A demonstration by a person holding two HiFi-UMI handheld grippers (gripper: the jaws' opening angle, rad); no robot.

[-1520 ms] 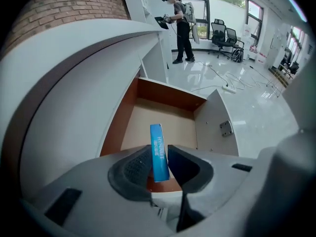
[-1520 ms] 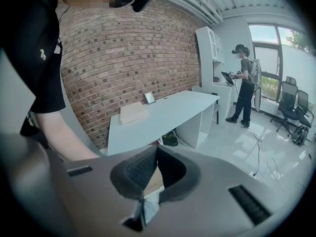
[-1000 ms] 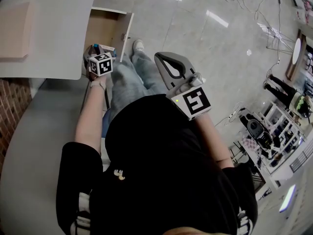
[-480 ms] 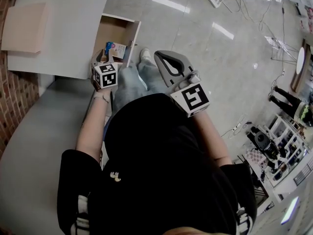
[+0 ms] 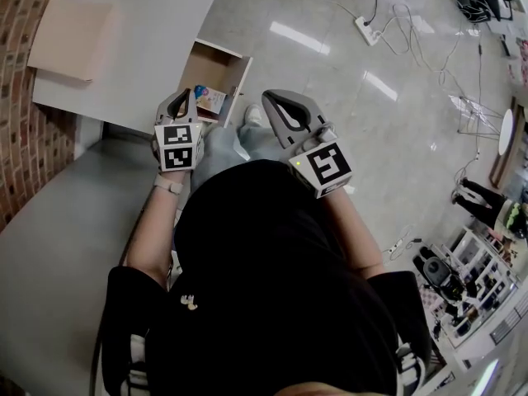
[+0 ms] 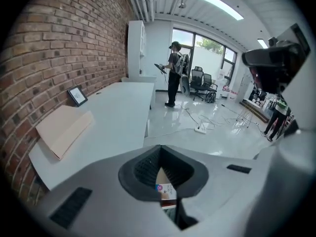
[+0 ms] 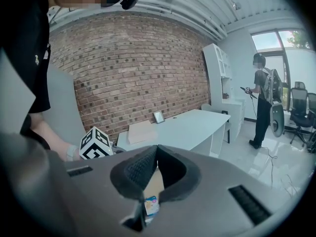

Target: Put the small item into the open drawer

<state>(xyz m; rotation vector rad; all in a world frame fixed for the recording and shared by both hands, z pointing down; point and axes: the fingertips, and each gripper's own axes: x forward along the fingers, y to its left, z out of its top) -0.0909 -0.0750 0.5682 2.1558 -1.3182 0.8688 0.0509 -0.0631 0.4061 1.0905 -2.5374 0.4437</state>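
Note:
The wooden drawer (image 5: 235, 66) stands pulled out from under the white desk (image 5: 140, 48). A small white and blue packet (image 5: 210, 100) lies inside it. Through the gap below the closed tips that packet also shows in the left gripper view (image 6: 165, 191) and in the right gripper view (image 7: 151, 204). My left gripper (image 5: 186, 94) hovers just short of the drawer's near edge, shut and empty (image 6: 159, 146). My right gripper (image 5: 269, 99) is held to the drawer's right over the person's legs, also shut with nothing in it (image 7: 157, 146).
A flat cardboard box (image 5: 70, 27) lies on the desk beside a brick wall (image 5: 21, 97). A power strip (image 5: 369, 30) and cables trail over the glossy floor. A person (image 6: 174, 73) stands far off by the windows. A small picture frame (image 6: 77, 96) leans on the wall.
My left gripper has drawn back up out of the drawer, and the packet stays lying inside. The head view has swung so that more of the desk shows. The right gripper has barely moved.

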